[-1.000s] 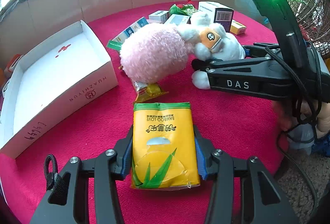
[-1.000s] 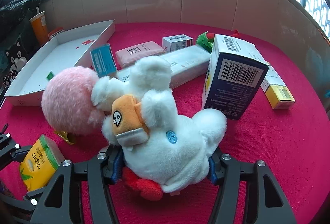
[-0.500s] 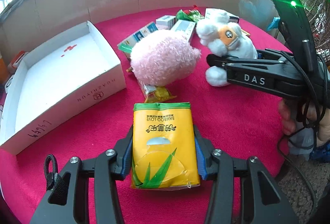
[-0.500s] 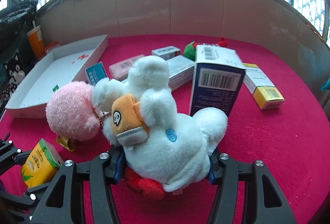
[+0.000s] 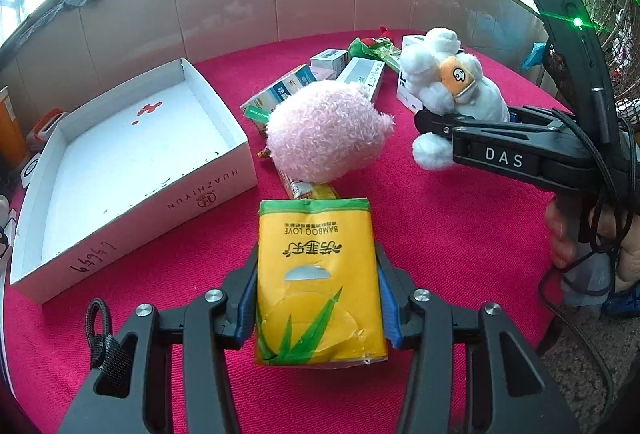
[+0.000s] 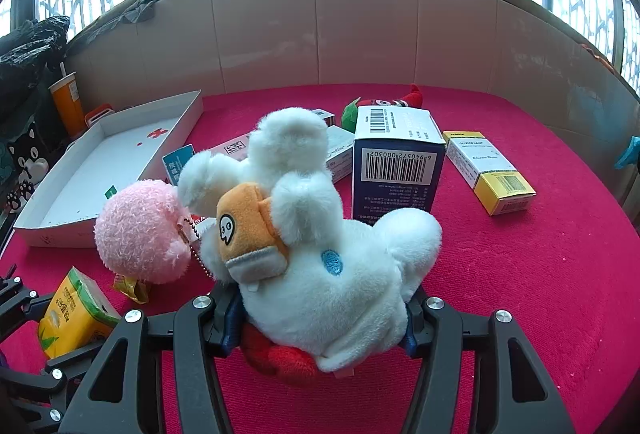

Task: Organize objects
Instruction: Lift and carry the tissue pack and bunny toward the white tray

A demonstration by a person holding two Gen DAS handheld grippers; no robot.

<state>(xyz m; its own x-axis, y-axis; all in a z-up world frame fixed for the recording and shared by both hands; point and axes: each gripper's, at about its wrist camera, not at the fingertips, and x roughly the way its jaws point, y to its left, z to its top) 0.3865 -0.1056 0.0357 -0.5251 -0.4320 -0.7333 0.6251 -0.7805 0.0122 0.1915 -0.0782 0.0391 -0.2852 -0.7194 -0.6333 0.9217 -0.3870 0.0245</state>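
My left gripper (image 5: 316, 298) is shut on a yellow tissue pack (image 5: 318, 278) with a green top edge, held over the red cloth. That same tissue pack (image 6: 74, 314) shows at the lower left of the right wrist view. My right gripper (image 6: 320, 318) is shut on a white plush toy (image 6: 320, 254) with an orange pouch and red feet. From the left wrist view the white plush toy (image 5: 452, 90) sits in the right gripper (image 5: 452, 122) at the right. A pink fluffy plush (image 5: 324, 130) lies between the two, joined by a bead chain (image 6: 196, 246) to the white toy.
A shallow white cardboard box (image 5: 224, 174) lies open at the left. Several small cartons sit behind the plush: a dark blue barcode box (image 6: 396, 170), a yellow-ended box (image 6: 492, 174), a long white box (image 5: 360, 76). An orange cup (image 6: 68, 102) stands far left. A hand (image 5: 560, 234) grips the right tool.
The white plush has lifted up and away from the pink plush, and the boxes behind it look lower and farther. The left view has swung, so the white box sits nearer the centre.
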